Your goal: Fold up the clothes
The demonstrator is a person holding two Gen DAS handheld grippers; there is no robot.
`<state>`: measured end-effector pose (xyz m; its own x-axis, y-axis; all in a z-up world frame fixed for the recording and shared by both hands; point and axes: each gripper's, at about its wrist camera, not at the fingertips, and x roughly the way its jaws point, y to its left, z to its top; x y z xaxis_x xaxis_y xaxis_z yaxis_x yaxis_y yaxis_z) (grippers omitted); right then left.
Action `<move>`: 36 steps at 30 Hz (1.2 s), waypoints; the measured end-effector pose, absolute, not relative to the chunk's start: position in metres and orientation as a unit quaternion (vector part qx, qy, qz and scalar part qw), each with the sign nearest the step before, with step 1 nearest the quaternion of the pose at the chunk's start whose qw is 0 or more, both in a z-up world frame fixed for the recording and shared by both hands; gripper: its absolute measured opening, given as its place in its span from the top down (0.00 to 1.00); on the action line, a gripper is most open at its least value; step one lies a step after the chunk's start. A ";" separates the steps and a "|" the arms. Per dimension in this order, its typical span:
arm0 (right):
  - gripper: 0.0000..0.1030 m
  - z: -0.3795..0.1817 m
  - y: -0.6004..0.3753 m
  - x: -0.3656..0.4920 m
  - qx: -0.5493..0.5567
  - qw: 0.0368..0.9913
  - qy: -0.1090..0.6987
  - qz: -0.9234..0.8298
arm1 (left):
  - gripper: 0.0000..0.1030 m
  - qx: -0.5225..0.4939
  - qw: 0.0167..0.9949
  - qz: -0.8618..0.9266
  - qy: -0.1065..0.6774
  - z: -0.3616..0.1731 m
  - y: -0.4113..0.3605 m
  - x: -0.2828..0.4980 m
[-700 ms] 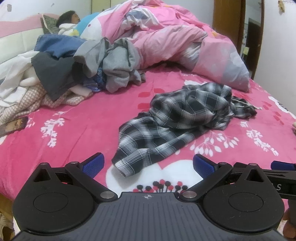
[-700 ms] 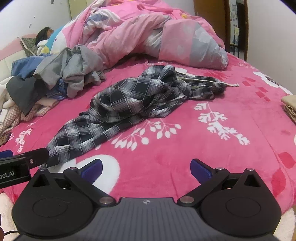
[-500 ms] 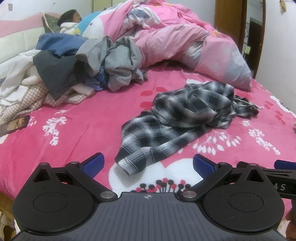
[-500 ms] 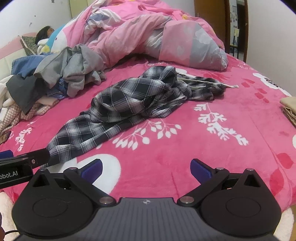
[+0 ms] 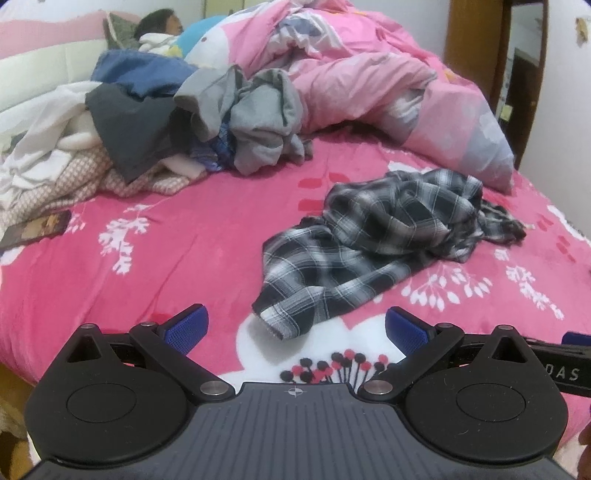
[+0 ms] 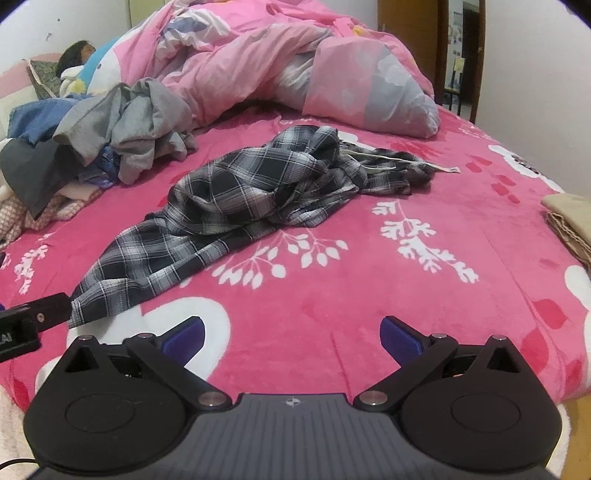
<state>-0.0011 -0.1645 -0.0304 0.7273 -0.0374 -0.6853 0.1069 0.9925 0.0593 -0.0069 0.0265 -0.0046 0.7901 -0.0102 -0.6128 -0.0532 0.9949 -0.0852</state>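
A crumpled black-and-white plaid shirt (image 5: 380,236) lies on the pink flowered bed cover (image 5: 177,251); one sleeve end points toward me. It also shows in the right wrist view (image 6: 243,195). My left gripper (image 5: 295,328) is open and empty, just short of the sleeve cuff (image 5: 280,321). My right gripper (image 6: 291,338) is open and empty over bare bed cover (image 6: 369,295), to the right of the sleeve. The left gripper's finger shows at the left edge of the right wrist view (image 6: 33,317).
A heap of unfolded clothes (image 5: 155,122) lies at the back left. A pink duvet (image 5: 369,77) is bunched at the back. A person's head (image 5: 155,27) rests by the headboard. A phone (image 5: 35,230) lies at the left. A folded beige item (image 6: 572,221) is at the right edge.
Both grippers have moved a little forward toward the plaid shirt and stay open. The shirt has not moved.
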 end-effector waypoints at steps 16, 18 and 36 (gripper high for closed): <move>0.00 -0.034 -0.164 -0.001 0.044 0.924 0.377 -0.047 | 0.00 -0.054 0.940 0.033 0.334 -0.007 0.028 -0.008; 0.00 -0.034 -0.163 0.000 0.044 0.924 0.378 -0.048 | 0.00 -0.053 0.940 0.034 0.335 -0.009 0.028 -0.007; 0.00 -0.038 -0.154 0.005 0.034 0.920 0.387 -0.049 | 0.00 -0.052 0.936 0.034 0.347 -0.017 0.035 -0.002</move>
<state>0.0049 -0.1539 -0.0378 0.6952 -0.0646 -0.7159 0.1174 0.9928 0.0244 -0.0021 0.0345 -0.0173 0.7565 0.0280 -0.6534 -0.1008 0.9921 -0.0742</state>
